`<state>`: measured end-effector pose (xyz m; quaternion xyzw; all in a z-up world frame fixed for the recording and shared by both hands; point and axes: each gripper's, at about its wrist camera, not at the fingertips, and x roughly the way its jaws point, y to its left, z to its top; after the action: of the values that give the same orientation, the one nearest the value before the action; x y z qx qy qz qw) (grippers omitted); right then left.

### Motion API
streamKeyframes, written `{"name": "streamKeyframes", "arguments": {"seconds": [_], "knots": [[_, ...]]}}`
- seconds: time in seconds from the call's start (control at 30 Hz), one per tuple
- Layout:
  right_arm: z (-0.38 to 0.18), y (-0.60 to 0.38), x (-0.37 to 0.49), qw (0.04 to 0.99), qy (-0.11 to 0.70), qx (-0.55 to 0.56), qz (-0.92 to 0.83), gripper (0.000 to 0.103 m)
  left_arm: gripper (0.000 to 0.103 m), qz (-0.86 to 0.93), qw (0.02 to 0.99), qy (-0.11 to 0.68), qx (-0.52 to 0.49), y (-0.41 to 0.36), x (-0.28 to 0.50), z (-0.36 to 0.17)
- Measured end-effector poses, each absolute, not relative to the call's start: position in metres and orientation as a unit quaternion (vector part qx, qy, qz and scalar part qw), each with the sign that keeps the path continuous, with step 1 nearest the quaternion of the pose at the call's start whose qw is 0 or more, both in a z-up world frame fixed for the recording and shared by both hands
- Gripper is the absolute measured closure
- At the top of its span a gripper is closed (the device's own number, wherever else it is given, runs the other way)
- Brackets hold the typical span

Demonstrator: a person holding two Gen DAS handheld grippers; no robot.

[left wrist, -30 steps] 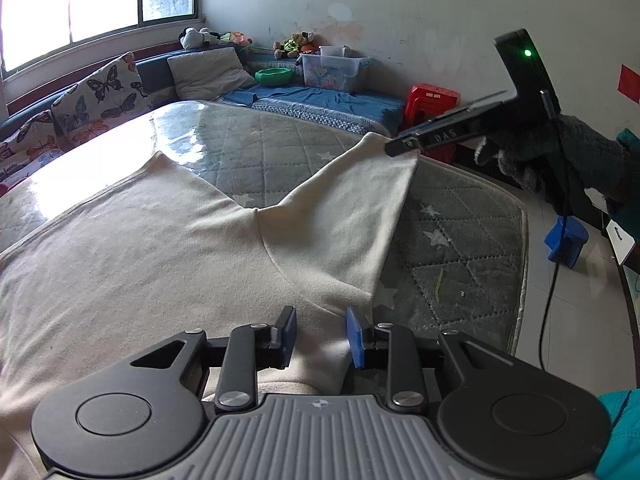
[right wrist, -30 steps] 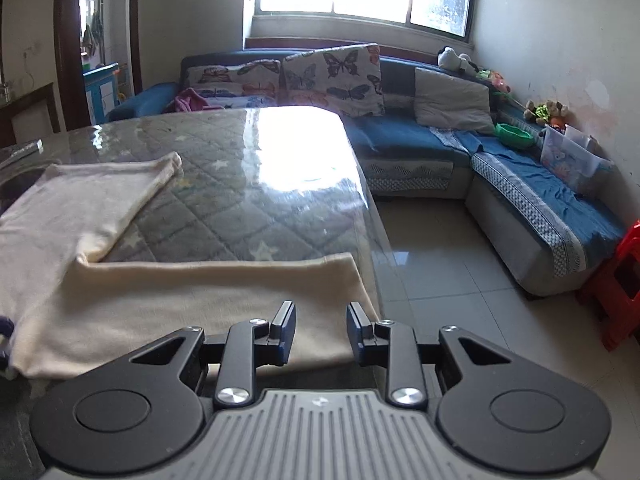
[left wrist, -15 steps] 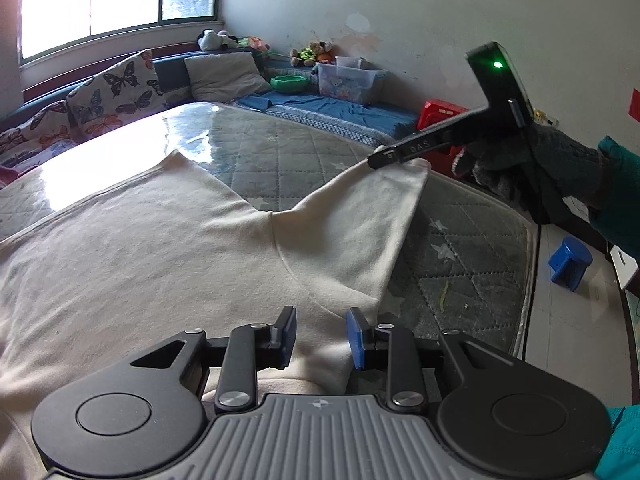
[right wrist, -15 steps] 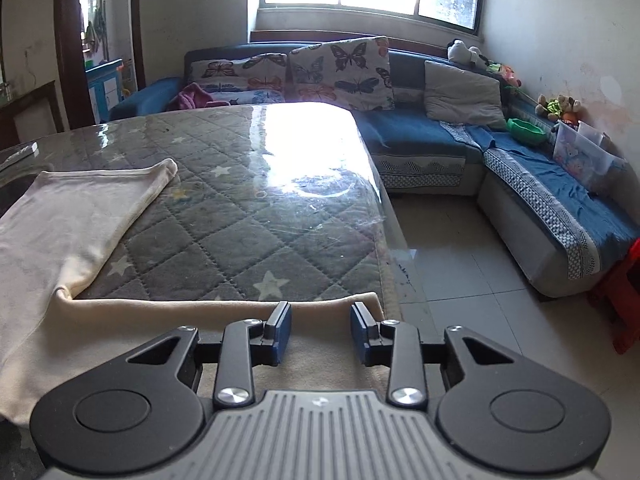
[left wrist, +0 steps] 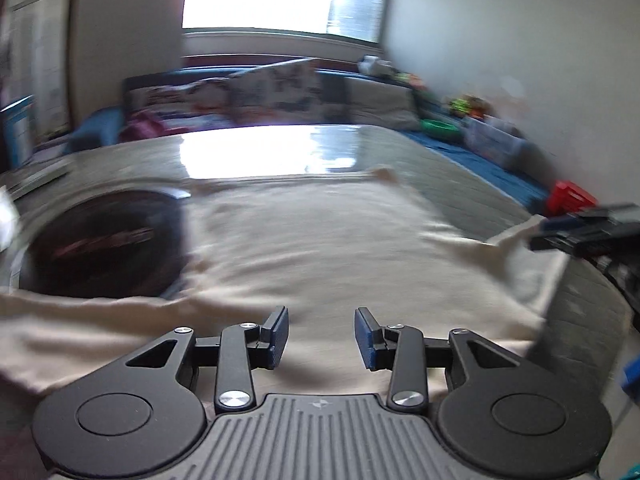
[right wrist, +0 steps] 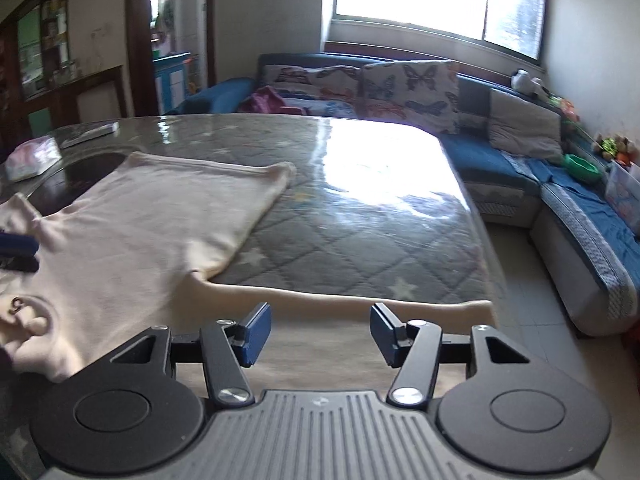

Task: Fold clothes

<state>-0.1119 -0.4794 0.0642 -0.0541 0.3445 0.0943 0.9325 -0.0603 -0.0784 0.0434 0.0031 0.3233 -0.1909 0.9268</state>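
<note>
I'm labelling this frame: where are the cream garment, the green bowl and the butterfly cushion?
cream garment [right wrist: 160,240]: right wrist view, flat middle of the body.
green bowl [right wrist: 582,167]: right wrist view, its rim, on the sofa.
butterfly cushion [right wrist: 412,88]: right wrist view, centre of its printed face.

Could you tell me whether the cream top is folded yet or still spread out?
Spread: the top lies flat on the table, one sleeve extended sideways.
</note>
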Motion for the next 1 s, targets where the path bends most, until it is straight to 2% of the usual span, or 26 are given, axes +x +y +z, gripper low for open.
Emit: {"name": "streamKeyframes", "arguments": {"seconds": [0.23,0.43,0.73,1.0], "knots": [[0.069,-0.440,-0.116,0.927,0.340,-0.070,0.145,0.044,0.066,-0.100,0.936,0.335,-0.030,-0.023,-0.058,0.028],[0.072,-0.418,-0.121,0.919,0.341,-0.090,0.176,0.039,0.066,-0.111,0.934,0.339,-0.013,-0.016,-0.075,0.030],[0.060,-0.413,-0.115,0.913,0.360,-0.085,0.172,0.039,0.064,-0.043,0.942,0.331,-0.030,0.031,-0.058,0.035],[0.047,-0.418,-0.113,0.909,0.378,-0.075,0.157,0.039,0.065,0.035,0.944,0.327,0.006,0.063,-0.036,0.023]]}}
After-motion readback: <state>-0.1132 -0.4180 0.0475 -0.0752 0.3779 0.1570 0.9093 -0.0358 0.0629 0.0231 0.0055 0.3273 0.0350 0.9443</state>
